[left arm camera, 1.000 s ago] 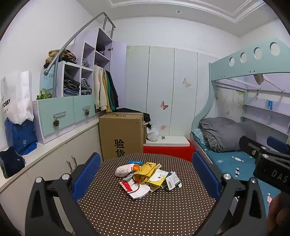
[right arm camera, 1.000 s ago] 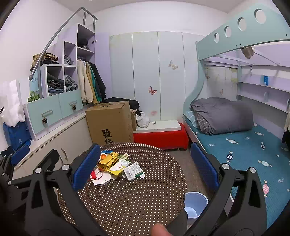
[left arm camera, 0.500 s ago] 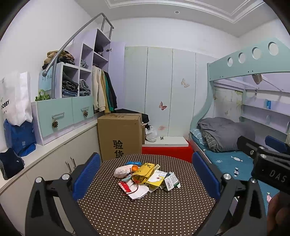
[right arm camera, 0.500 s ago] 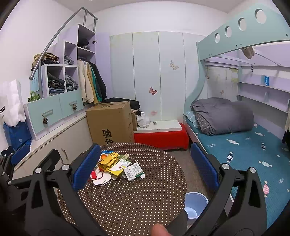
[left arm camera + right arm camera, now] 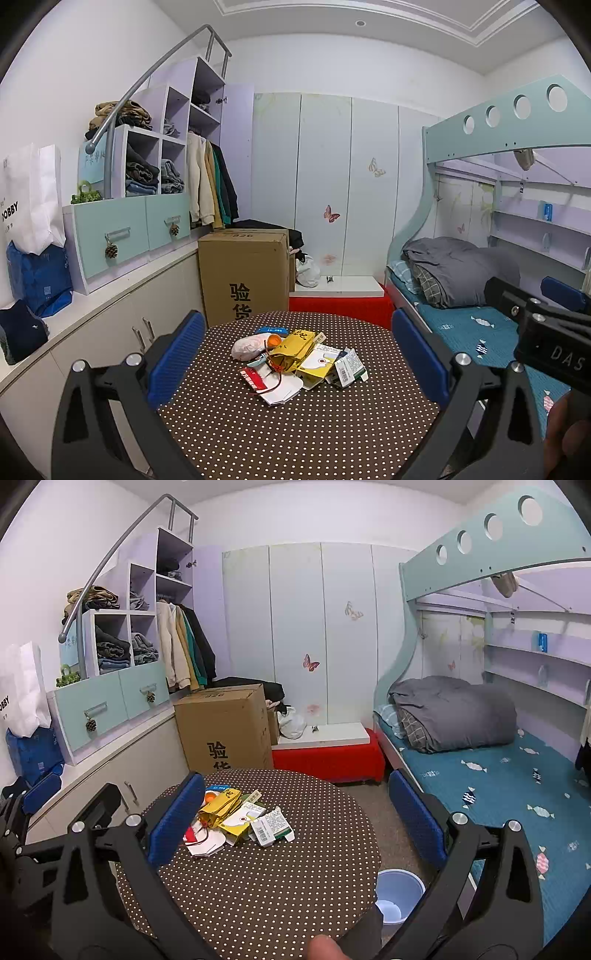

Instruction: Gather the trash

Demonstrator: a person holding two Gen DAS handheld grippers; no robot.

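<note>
Blue-padded left claw (image 5: 295, 354) and right claw (image 5: 295, 819) gaping wide, empty; trash (image 5: 299, 360) ahead; bin (image 5: 399, 895) below right; loose wrappers likely to scatter.

Left wrist view: your tongs held wide above the trash.
Your left tongs (image 5: 297, 356) stand spread, empty, over the dotted round surface (image 5: 295, 435). The trash pile (image 5: 295, 360) lies mid-surface, clear of both fingers. Your right tongs (image 5: 546, 332) show at the right edge, before the bed (image 5: 476, 325).

Round brown polka-dot table (image 5: 295, 435), small heap of trash (image 5: 299, 360) near its far edge
</note>
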